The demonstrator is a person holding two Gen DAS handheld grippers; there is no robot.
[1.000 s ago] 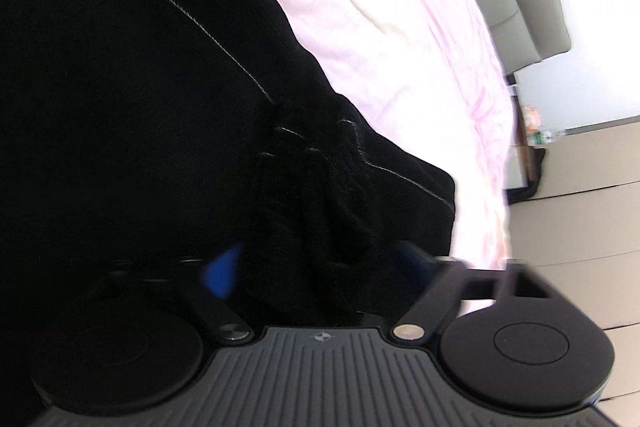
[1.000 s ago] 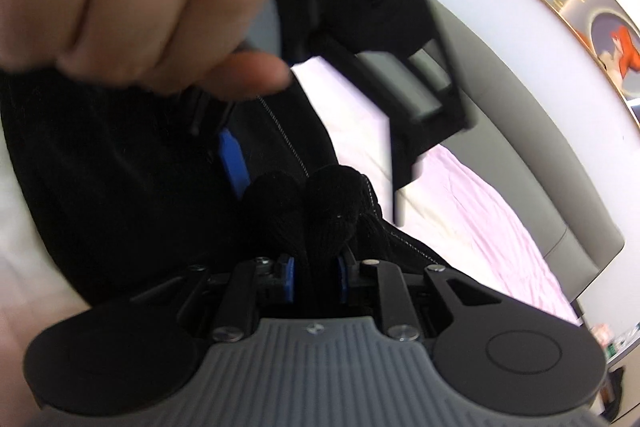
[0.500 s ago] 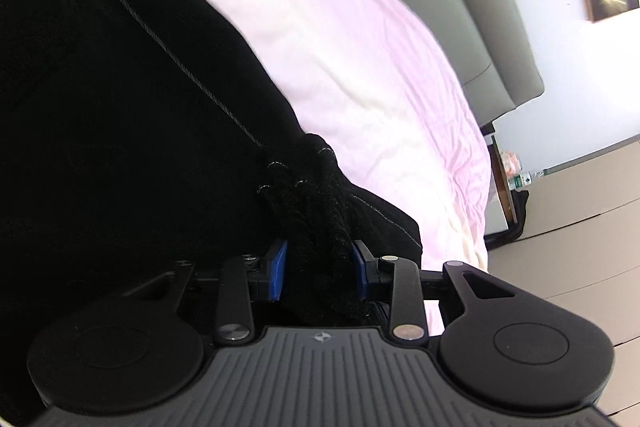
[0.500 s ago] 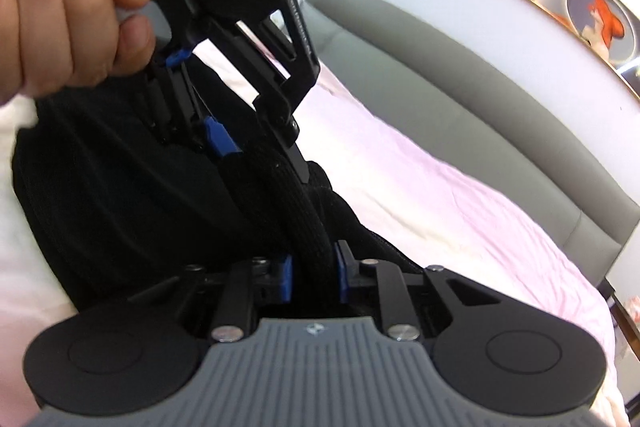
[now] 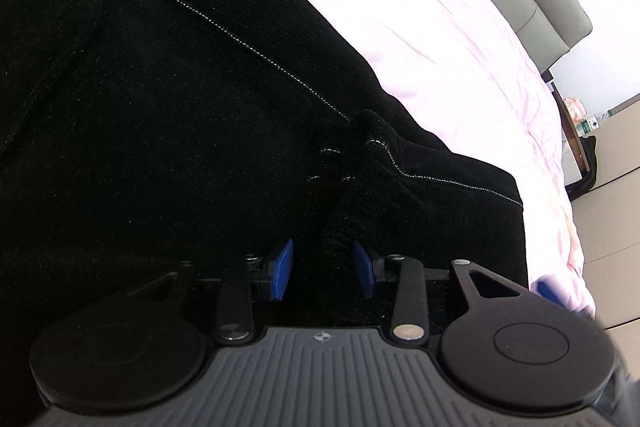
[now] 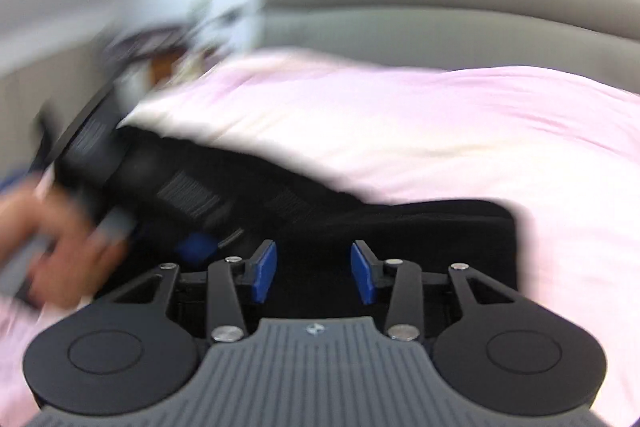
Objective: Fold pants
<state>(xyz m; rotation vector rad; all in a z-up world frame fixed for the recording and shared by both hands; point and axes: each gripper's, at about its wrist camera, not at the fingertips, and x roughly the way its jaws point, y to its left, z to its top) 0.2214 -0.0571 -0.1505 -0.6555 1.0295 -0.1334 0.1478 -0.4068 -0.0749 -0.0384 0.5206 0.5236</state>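
Letting go of the folded pants

The black pants (image 5: 168, 131) lie on the pink bed (image 5: 460, 39) near its edge. Both the left gripper (image 5: 323, 269) and right gripper (image 6: 313, 273) are opening; a bunched fold sits loosely between the left's pads and could snag, dragging the fold undone.

We find the pants (image 5: 168, 115) of matt black ribbed cloth, the bedsheet (image 5: 448, 27) smooth pink cloth, and the headboard (image 6: 440, 7) grey padding.

Motion blur smears the hand (image 6: 60, 259) gripping the left gripper (image 6: 196, 243).
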